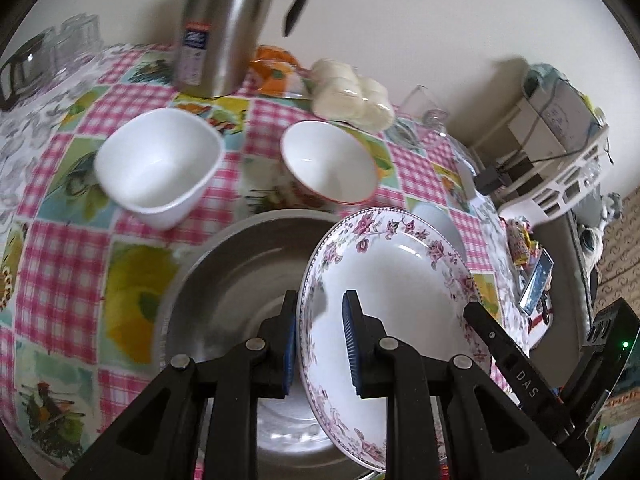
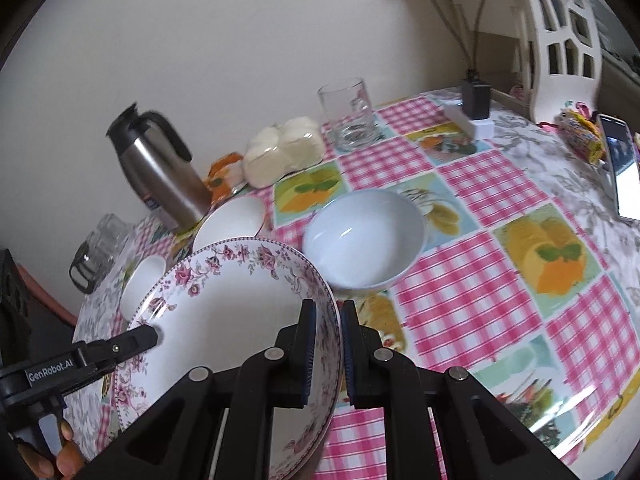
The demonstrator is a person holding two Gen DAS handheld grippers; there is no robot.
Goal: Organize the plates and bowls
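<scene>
2 tongs, floral plate rim clamped between

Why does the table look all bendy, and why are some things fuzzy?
Left wrist view: the fisheye lens curves the tablecloth, and the square white bowl is smeared by motion blur. Right wrist view: the flask is blurred; glare shines on the cloth's near right edge.

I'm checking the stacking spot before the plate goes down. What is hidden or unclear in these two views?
- Left wrist view: the floral plate, gripped at its rim by left gripper, covers the right part of the steel basin, and most of a pale bowl behind it.
- Right wrist view: the plate, also gripped by right gripper, hides the basin entirely.
- Left wrist view: glassware at the far left is blurred.
</scene>
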